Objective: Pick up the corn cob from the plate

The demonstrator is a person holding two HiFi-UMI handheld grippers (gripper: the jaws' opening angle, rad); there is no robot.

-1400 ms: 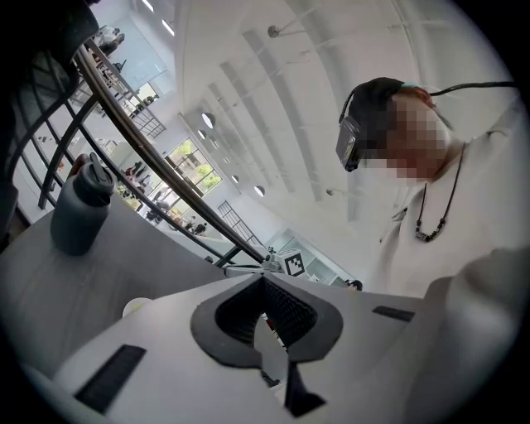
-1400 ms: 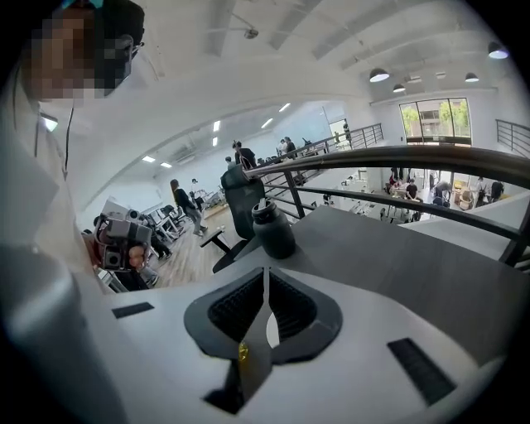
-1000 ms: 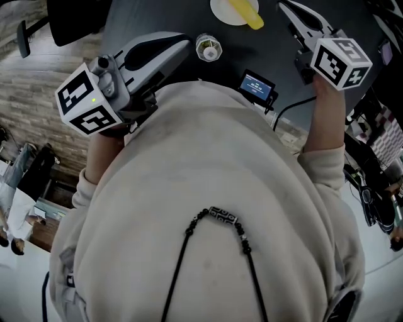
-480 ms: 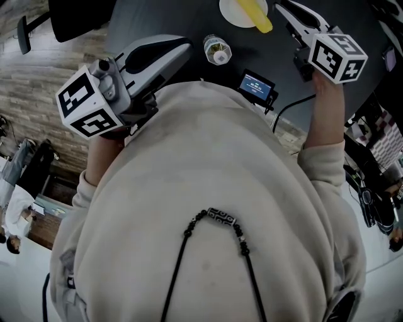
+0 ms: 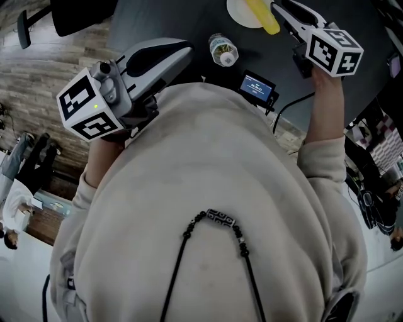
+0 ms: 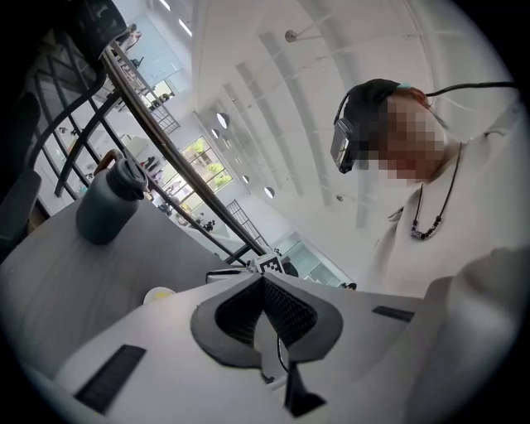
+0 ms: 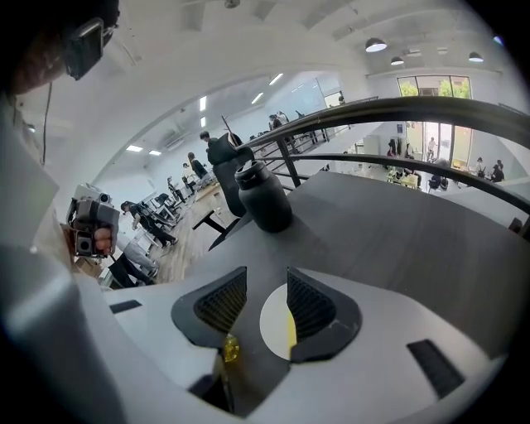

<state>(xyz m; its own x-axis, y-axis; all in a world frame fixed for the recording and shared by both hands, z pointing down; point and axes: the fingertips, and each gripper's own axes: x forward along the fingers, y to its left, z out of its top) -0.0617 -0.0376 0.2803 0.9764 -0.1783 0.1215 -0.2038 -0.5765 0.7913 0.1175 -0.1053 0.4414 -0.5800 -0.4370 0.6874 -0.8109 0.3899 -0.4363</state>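
Observation:
A yellow corn cob (image 5: 263,15) lies on a small white plate (image 5: 238,14) at the far edge of the dark table. My right gripper (image 5: 281,9) hangs just right of the cob, pointing down at it. In the right gripper view its jaws (image 7: 267,288) stand apart and have just been opening, with nothing between them; the plate (image 7: 273,325) and a sliver of the cob (image 7: 291,330) show through the gap. My left gripper (image 5: 184,49) is held back near the person's chest, shut and empty (image 6: 265,286).
A clear water bottle (image 5: 222,49) stands on the table between the two grippers. A small device with a lit screen (image 5: 257,85) and a cable sit near the table's front edge. A dark flask (image 7: 265,199) stands farther back on the table.
The right gripper has sunk closer to the corn cob and its jaws have parted. The left gripper has stayed where it was.

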